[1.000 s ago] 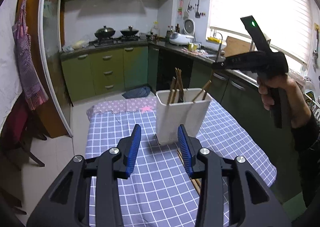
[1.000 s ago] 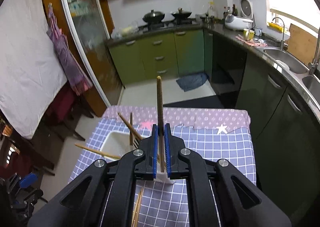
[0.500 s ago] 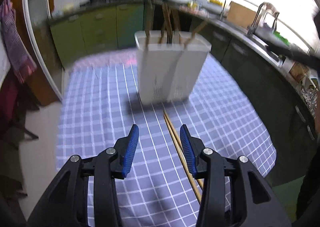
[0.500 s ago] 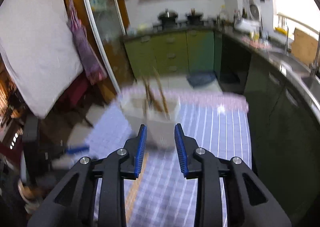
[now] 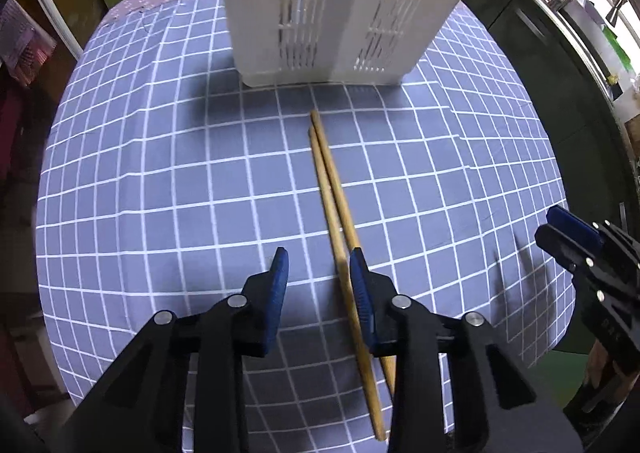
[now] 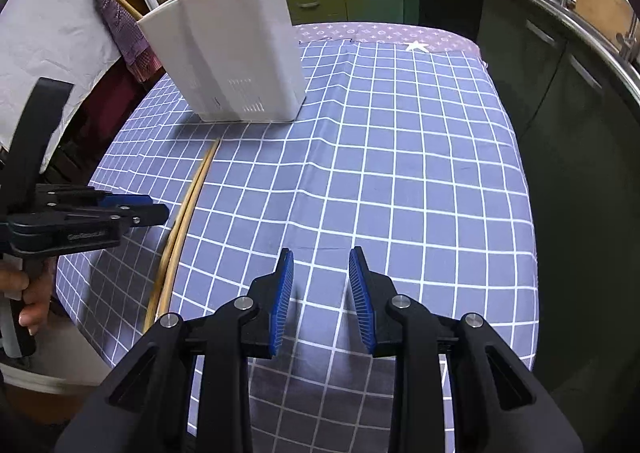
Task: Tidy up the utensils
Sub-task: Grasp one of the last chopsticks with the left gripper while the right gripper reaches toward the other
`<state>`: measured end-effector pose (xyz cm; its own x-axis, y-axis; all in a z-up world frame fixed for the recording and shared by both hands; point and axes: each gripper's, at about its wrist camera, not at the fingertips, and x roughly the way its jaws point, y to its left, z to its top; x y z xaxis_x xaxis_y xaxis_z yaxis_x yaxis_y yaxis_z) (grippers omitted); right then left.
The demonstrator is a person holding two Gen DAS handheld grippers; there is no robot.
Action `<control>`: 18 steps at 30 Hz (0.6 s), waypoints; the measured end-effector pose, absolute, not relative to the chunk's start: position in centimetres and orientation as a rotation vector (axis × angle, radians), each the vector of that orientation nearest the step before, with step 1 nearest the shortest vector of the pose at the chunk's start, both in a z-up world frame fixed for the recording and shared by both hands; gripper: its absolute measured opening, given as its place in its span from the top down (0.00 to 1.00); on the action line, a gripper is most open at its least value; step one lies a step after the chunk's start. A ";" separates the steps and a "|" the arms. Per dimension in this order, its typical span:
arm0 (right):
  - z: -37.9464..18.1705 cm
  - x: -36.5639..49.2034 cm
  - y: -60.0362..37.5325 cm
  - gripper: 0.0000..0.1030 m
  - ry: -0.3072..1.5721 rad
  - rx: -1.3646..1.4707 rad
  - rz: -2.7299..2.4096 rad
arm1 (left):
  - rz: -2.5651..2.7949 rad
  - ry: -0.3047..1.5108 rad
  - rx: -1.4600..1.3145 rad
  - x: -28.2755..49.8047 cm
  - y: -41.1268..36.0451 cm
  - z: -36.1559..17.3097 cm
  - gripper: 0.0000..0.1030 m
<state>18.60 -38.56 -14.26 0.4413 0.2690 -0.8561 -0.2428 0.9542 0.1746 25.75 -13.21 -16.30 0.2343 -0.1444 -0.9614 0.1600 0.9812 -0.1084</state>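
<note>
Both the left gripper and right gripper gape wide and empty, the left over two wooden chopsticks lying near the white utensil holder.

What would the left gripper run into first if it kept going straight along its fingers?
Probably the two chopsticks lying on the checked tablecloth: the open left gripper points down at them, one already between its fingers. Past them stands the white utensil holder. Height above the cloth is unclear.
</note>
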 end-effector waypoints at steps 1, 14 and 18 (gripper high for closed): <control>-14.2 18.6 -38.5 0.71 1.068 0.031 0.319 | -0.206 1.321 0.013 25.8 -13.4 -16.4 0.70; -14.1 18.4 -38.9 0.70 1.060 0.060 0.349 | -0.154 1.373 0.081 26.5 -15.6 -17.9 0.75; -14.1 18.3 -38.8 0.70 1.061 0.062 0.356 | -0.150 1.364 0.128 26.6 -17.0 -18.0 0.86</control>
<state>18.28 -38.85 -14.12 0.4368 0.3157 -0.8424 -0.2563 0.9413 0.2198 26.59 -16.96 -17.97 0.1979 -0.0326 -0.9797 0.1815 0.9834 0.0039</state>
